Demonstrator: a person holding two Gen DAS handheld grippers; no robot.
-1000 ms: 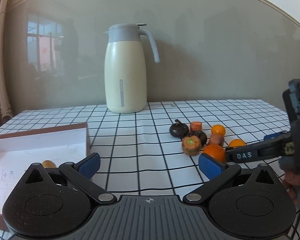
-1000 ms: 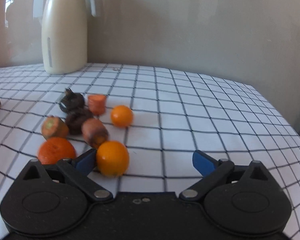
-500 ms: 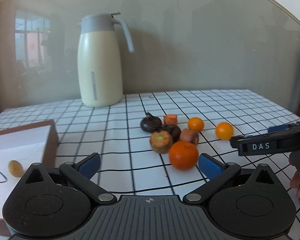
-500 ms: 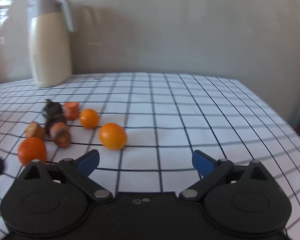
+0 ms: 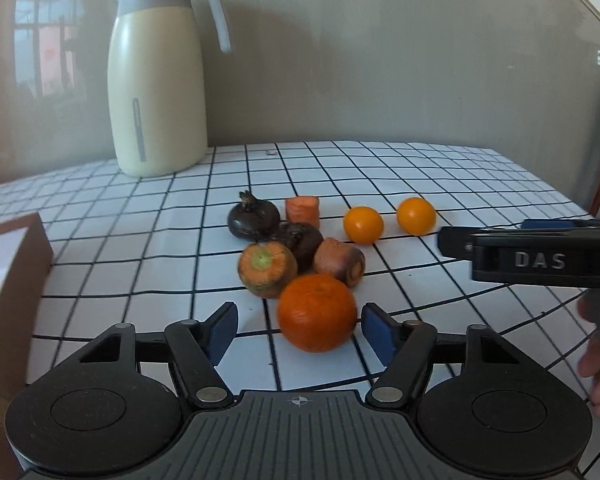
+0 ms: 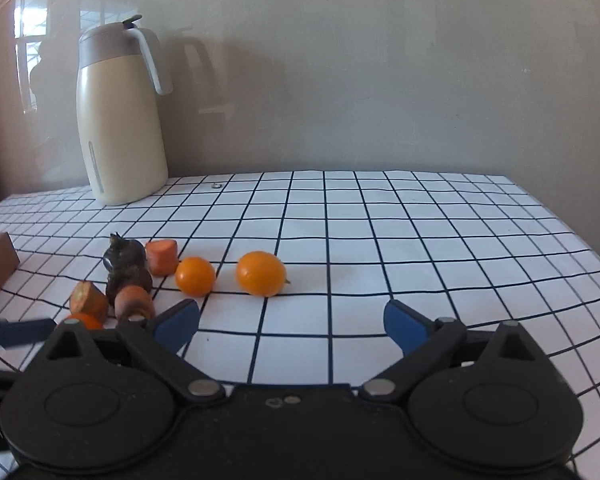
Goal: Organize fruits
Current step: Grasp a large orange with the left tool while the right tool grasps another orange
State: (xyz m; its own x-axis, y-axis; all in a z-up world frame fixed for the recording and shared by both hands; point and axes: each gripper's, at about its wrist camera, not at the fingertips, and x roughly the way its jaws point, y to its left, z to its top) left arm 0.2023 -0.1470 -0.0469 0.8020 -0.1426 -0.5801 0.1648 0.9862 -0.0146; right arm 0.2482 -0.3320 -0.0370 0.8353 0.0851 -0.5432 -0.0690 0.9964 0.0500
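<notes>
Jaws of the left gripper [image 5: 298, 330] stand about half open and have just been closing, with the large orange [image 5: 317, 312] between them. Its right pad [image 5: 376, 334] sits at or just off the orange's skin; its left pad [image 5: 220, 332] stands clear, so no grip is judged made yet. Jaws of the right gripper [image 6: 292, 326] are wide open and hold nothing; the nearer small yellow-orange fruit [image 6: 261, 273] lies just ahead of them, slightly toward the left jaw.

Procedure for the step in hand, as judged:
- Shift the left gripper toward its right so the orange sits midway between the pads.
- Close on the widest part of the orange; a round fruit may roll out forward under uneven contact.
- Keep the fingertips short of the carrot top piece [image 5: 267, 269], which lies directly beyond the orange.
- Keep the right gripper apart from the left during closure.

Count of items on the table [image 5: 440, 184]:
- Large orange: one.
- Small yellow-orange fruits: two.
- Carrot pieces: three.
- Dark round fruits: two.
- Cream jug [image 5: 160, 76]: one, well beyond the jaws.
- Brown-edged box [image 5: 20, 276]: one, left of the left jaw.
</notes>
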